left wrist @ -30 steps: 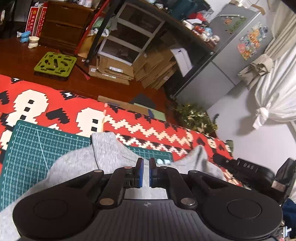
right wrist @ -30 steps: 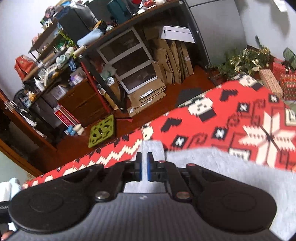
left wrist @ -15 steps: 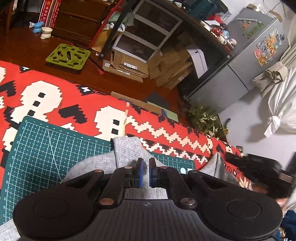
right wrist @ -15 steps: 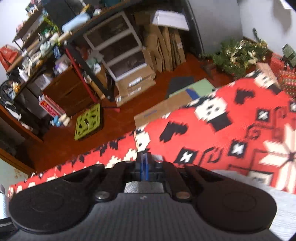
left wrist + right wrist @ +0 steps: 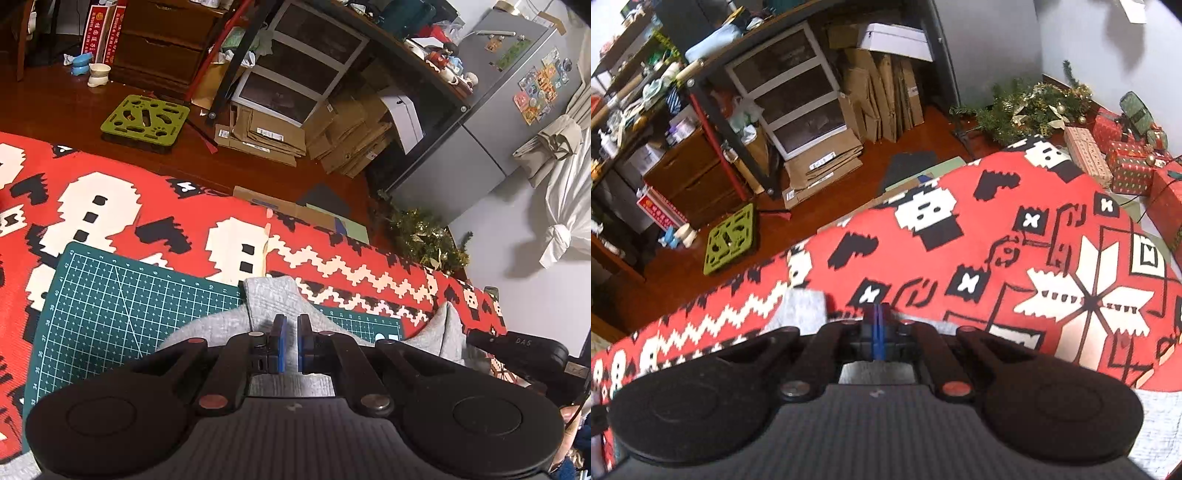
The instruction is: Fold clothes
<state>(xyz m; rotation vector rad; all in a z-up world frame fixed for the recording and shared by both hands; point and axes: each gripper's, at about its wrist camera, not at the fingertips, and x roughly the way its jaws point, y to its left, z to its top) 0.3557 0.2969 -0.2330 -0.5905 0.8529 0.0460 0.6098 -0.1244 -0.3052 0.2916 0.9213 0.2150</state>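
Observation:
A grey garment [image 5: 271, 302] lies on a green cutting mat [image 5: 122, 295] over a red patterned cloth [image 5: 351, 266]. My left gripper [image 5: 290, 345] sits over the garment's ribbed end, its blue pads a small gap apart and nothing visibly between them. In the right wrist view my right gripper [image 5: 878, 332] has its pads pressed together over the grey garment [image 5: 803, 308]; whether fabric is pinched between them is hidden. More grey fabric shows at the lower right. The other gripper [image 5: 517, 349] shows at the left view's right edge.
Beyond the table edge are a wooden floor, a green perforated mat [image 5: 144, 120], stacked cardboard [image 5: 266, 136], a drawer unit [image 5: 790, 88], a grey fridge [image 5: 480, 122], green garland [image 5: 1023, 107] and wrapped gift boxes [image 5: 1123, 162].
My right gripper has closed fully and slid toward the garment's edge, so less grey fabric shows ahead of it. My left gripper drew back slightly over the garment; its gap is unchanged.

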